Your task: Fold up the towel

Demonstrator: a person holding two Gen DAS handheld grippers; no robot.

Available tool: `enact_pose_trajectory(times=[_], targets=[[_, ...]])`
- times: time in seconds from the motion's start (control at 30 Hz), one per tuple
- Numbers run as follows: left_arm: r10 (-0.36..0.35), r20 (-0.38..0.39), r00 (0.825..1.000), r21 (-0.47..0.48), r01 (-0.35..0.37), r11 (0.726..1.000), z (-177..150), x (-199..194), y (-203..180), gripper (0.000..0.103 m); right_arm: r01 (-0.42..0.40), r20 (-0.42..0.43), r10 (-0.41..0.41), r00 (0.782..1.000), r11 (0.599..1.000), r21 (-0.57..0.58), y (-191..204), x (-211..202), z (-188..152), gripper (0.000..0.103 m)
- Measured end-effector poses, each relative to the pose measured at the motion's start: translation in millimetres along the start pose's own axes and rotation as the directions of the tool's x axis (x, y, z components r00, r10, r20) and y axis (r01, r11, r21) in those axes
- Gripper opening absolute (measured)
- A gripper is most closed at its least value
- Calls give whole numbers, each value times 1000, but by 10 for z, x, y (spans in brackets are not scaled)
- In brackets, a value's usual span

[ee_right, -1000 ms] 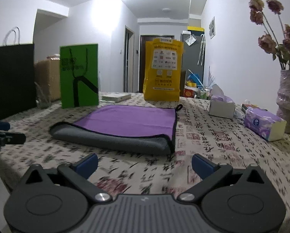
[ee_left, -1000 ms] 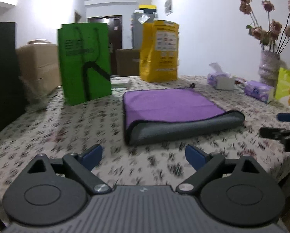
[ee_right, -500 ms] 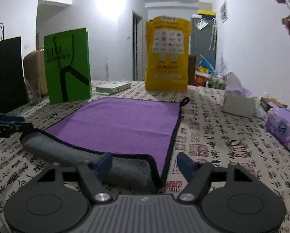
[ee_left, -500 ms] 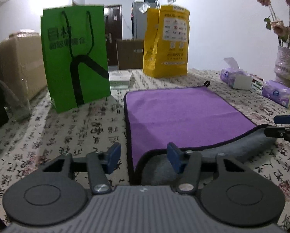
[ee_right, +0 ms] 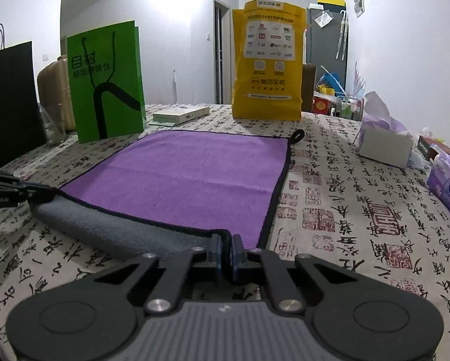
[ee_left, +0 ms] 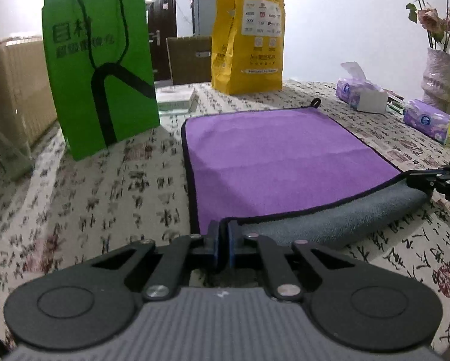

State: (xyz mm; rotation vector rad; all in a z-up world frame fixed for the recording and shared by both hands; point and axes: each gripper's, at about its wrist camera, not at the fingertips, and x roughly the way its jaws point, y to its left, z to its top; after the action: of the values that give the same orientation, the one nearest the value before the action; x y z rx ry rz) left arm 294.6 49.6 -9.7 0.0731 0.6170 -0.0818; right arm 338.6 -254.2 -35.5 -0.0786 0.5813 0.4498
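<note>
The towel (ee_left: 279, 156) lies flat on the tabletop (ee_left: 110, 186), purple side up, with its near edge turned over into a grey roll that runs across the front. The left gripper (ee_left: 222, 237) has its fingers (ee_left: 214, 239) pinched together on the near left corner of that edge, where the black trim bends. The right gripper (ee_right: 227, 251) does the same at the near right corner, its fingers (ee_right: 237, 251) pressed narrow with the trim caught between them. From the left wrist view the other gripper's black tips show at the far right end of the grey roll; from the right wrist view the left one shows at the roll's far left end.

Behind the towel stand a green bag (ee_left: 101, 69) and a yellow bag (ee_right: 267, 63), upright and well apart. A tissue box (ee_right: 384, 141) and a purple tissue pack (ee_right: 449, 183) sit to the right, clear of the towel. A small loop (ee_right: 298, 135) sticks out at the towel's far right corner
</note>
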Motion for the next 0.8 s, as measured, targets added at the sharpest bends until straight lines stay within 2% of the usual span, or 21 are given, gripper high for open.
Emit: enact_pose_trajectory(times=[0.5,0.8], targets=[[38,49,998,51,-41,998,422,295,32,6,40,39,-38,999,998,-53,-87,200,303,6],[18,36,999,34,-19,999,786,676,165,6,51,35,-49,998,996,-72,-224,549,619,5]])
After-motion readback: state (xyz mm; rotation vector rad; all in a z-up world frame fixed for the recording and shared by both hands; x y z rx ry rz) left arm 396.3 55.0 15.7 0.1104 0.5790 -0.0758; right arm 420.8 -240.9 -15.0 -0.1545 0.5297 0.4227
